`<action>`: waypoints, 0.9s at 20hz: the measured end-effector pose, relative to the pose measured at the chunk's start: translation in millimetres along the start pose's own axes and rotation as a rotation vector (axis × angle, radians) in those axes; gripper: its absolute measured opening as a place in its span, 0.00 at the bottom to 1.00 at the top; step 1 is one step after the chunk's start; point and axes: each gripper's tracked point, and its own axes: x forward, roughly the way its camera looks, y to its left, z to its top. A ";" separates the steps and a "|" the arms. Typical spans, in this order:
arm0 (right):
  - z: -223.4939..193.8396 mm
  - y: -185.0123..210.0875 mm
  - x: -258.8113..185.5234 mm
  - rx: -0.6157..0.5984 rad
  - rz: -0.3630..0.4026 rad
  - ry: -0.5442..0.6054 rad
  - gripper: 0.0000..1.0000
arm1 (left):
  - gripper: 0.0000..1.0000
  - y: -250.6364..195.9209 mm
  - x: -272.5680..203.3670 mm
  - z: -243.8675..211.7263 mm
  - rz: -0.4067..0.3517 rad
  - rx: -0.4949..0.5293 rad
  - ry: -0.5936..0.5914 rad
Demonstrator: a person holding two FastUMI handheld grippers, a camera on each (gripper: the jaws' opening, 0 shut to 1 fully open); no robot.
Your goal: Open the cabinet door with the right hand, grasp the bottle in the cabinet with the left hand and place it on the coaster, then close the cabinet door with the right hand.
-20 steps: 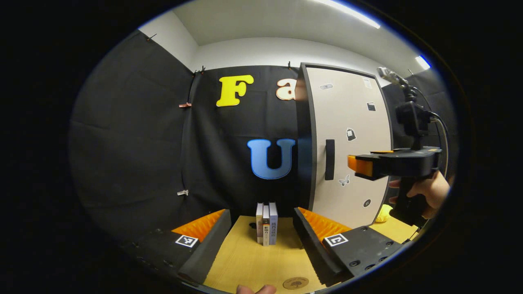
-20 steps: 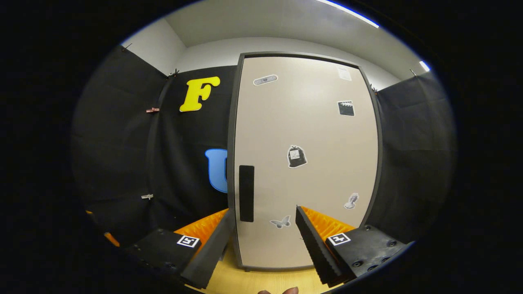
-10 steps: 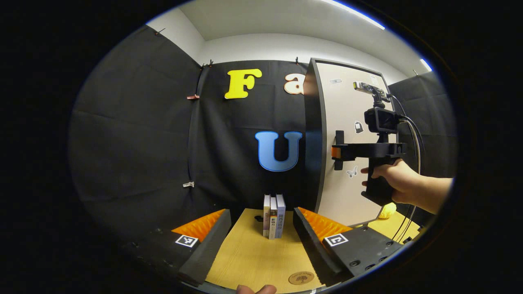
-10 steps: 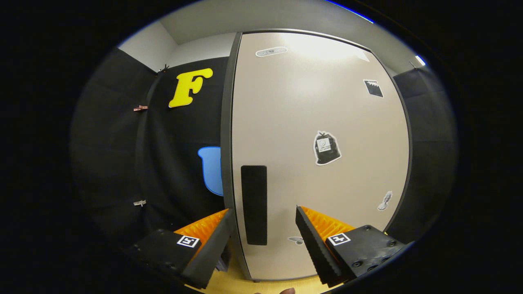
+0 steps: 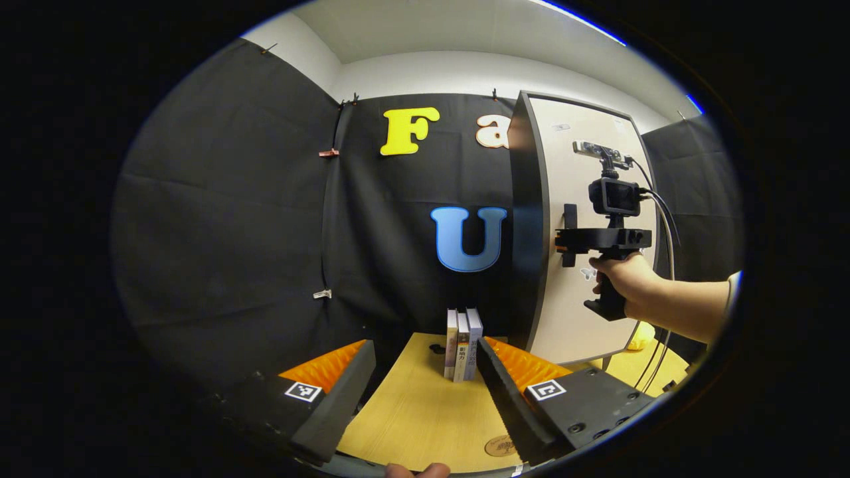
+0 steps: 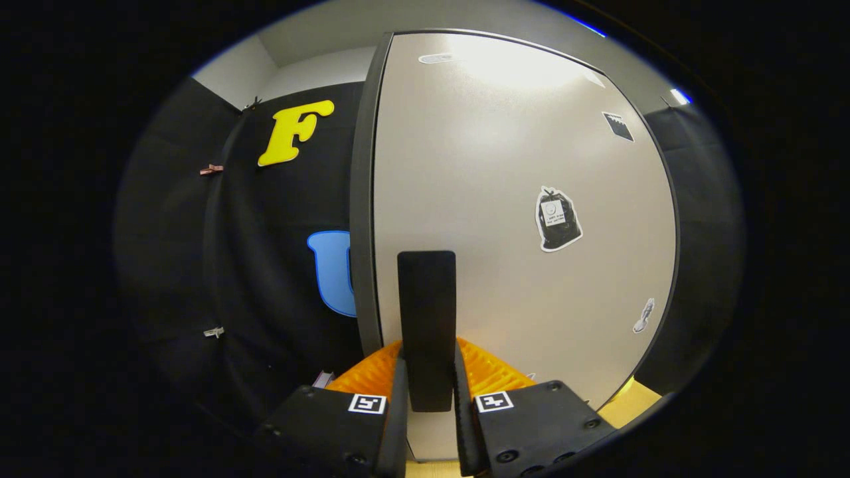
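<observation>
The cabinet's beige door (image 6: 518,153) stands flush in its dark frame. My right gripper (image 6: 428,372) is shut on the door's upright black handle (image 6: 426,299), with a finger pressed on each side. In the left gripper view that right gripper (image 5: 564,240) sits at the handle (image 5: 570,216) on the door (image 5: 564,166), held by a hand (image 5: 624,285). My left gripper (image 5: 425,345) hangs open over the wooden table (image 5: 412,418) with nothing between its fingers. A round wooden coaster (image 5: 499,445) lies near the table's front edge, partly hidden behind one of my left fingers (image 5: 505,398).
Three upright books (image 5: 463,344) stand on the table just left of the cabinet's dark side panel (image 5: 528,219), with a small black item (image 5: 437,348) beside them. A yellow object (image 5: 637,338) lies past the cabinet's right corner. Cables trail from the right gripper.
My right gripper moved forward to the door and its fingers shut on the black handle. The left gripper shifted slightly, so the books and cabinet now sit farther right.
</observation>
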 end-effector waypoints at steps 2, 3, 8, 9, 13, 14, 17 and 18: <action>-0.7 -0.2 -0.4 -0.019 0.023 0.021 0.20 | 0.96 3.2 -2.1 1.1 0.011 -0.004 -0.001; -1.3 0.4 -0.5 -0.024 0.046 0.028 0.21 | 0.96 4.1 -4.8 1.1 0.016 -0.006 -0.003; 5.3 5.8 -29.3 -0.008 0.154 0.040 0.13 | 0.96 -6.3 -9.4 10.6 0.023 -0.004 -0.017; 8.2 5.4 -40.0 -0.004 0.175 0.038 0.13 | 0.96 -11.3 -10.8 12.2 0.022 -0.001 -0.024; 11.9 -0.3 -71.0 0.012 0.271 0.050 0.13 | 0.96 -36.4 -13.2 24.8 0.000 0.003 -0.048; 13.2 -2.6 -78.6 0.013 0.289 0.055 0.13 | 0.96 -42.1 -13.7 27.5 -0.005 0.006 -0.055; 18.6 -10.8 -104.4 0.013 0.313 0.056 0.13 | 0.96 -62.5 -14.8 35.3 -0.023 0.020 -0.071; 20.6 -13.8 -111.2 0.013 0.316 0.055 0.13 | 0.96 -70.1 -15.5 35.5 -0.031 0.019 -0.072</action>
